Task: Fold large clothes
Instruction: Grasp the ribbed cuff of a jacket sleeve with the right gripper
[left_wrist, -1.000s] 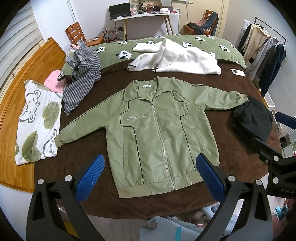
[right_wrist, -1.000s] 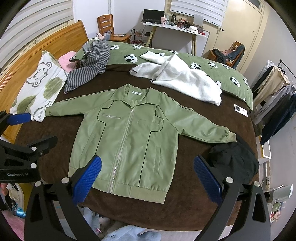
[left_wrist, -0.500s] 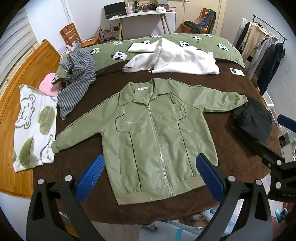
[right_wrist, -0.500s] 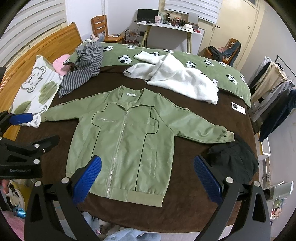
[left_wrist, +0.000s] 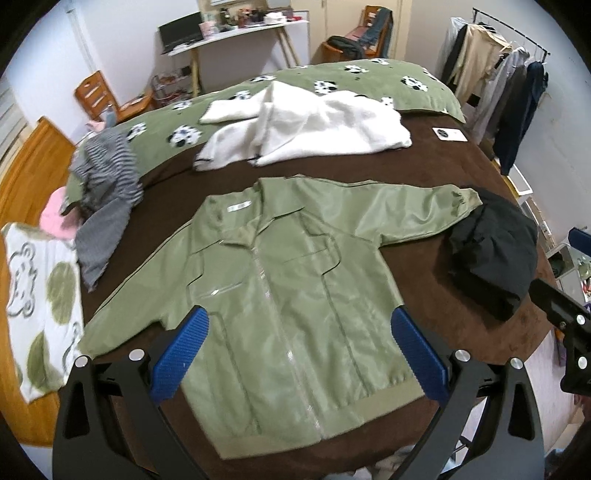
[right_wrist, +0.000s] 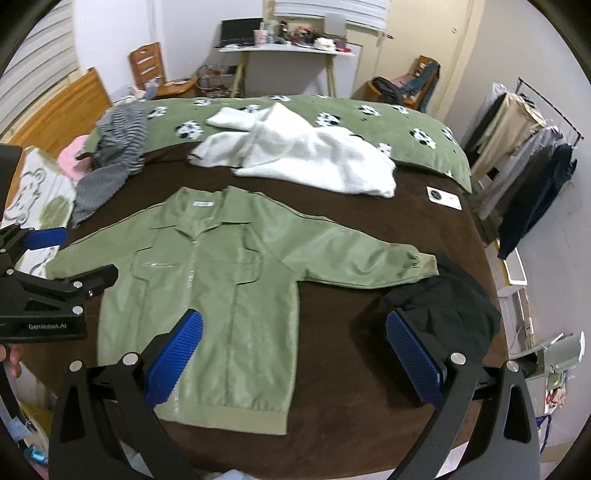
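A green zip jacket (left_wrist: 288, 288) lies flat, front up, sleeves spread, on the brown bed cover (left_wrist: 424, 166); it also shows in the right wrist view (right_wrist: 207, 295). My left gripper (left_wrist: 301, 354) is open and empty, held above the jacket's lower body. My right gripper (right_wrist: 291, 354) is open and empty, above the jacket's right hem side and the bare cover. The left gripper also shows at the left edge of the right wrist view (right_wrist: 55, 258).
A black garment (left_wrist: 495, 254) lies by the jacket's right cuff. A white fleece (left_wrist: 306, 125), a striped grey garment (left_wrist: 103, 195), a pink hat (left_wrist: 55, 218) and a bear-print pillow (left_wrist: 40, 302) lie further off. A clothes rack (right_wrist: 532, 155) stands at the right.
Both grippers have moved forward and lower towards the bed; the jacket looks larger and nearer. The jacket has not moved. Both stay open.
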